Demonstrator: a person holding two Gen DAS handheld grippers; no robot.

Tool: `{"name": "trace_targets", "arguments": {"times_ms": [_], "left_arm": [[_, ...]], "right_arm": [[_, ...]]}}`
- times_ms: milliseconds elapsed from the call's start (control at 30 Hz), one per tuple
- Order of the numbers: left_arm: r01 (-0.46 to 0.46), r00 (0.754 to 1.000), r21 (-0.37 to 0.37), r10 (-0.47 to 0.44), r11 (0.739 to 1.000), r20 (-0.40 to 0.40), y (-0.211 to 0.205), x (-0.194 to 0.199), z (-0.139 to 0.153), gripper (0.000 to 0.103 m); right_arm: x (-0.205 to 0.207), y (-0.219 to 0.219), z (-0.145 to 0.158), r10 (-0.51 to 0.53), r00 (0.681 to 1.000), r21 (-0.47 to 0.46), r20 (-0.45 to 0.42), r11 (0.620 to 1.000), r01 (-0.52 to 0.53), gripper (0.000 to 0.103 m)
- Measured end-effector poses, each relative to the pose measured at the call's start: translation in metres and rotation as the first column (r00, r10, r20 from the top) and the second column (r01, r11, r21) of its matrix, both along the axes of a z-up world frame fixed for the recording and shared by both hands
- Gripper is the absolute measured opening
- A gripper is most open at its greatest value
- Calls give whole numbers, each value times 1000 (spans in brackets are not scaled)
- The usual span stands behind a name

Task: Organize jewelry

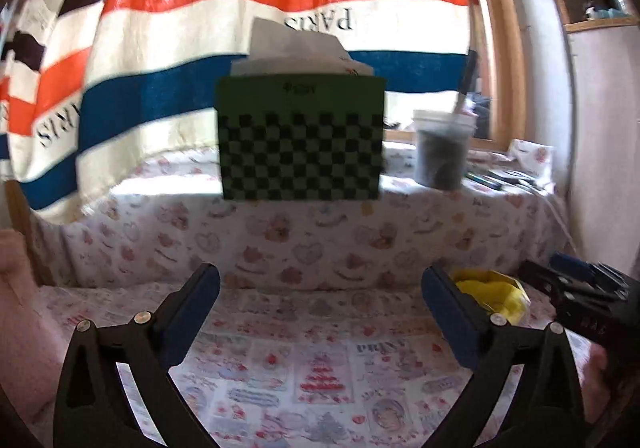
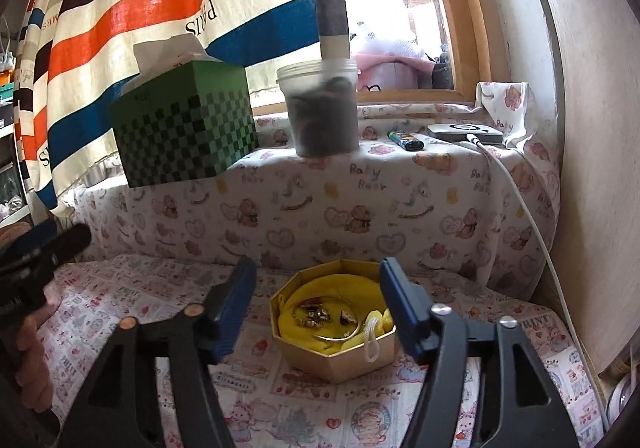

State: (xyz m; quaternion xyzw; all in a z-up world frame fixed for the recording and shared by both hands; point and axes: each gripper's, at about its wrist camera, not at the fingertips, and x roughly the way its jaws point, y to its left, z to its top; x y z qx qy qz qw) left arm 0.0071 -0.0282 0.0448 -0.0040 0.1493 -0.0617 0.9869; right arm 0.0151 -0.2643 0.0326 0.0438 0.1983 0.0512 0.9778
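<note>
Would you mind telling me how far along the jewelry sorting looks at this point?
Done: several gold pieces and a bangle already lie on the yellow cloth inside the open box. In hand: nothing; the left tool and the right tool are both open and empty. Left: no loose jewelry shows on the patterned cloth, and no lid is in view.

Both grippers share 1 build. The left gripper (image 1: pixel 320 300) has 2 black triangular arms with cut-out windows, each carrying 2 round silver screws and ending in a flat blue pad. The right gripper (image 2: pixel 318 306) matches, though its 2 left-arm screws look coppery, perhaps from the lighting. No sleeve is visible.
</note>
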Motion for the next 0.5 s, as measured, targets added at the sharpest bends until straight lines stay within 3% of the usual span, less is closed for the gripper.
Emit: {"name": "trace_targets", "arguments": {"times_ms": [267,367,433,500], "left_arm": [[-32,999,32,31,999,32,-2,-2,-14,101],[-87,995,25,86,996,43,1,-2,-18,102],[-102,994,-8,102,995,37,6,-2,-21,102],[-105,994,6,105,994,36,5,-1,-22,102]], "right_arm": [[-10,5,-1,-20,997,-25,80,999,22,94],[-13,7,-1,-20,995,-23,102,999,22,102],[-17,9,-2,-36,991,-28,129,999,39,103],[-18,10,-5,-58,989,-24,138,998,62,103]]}}
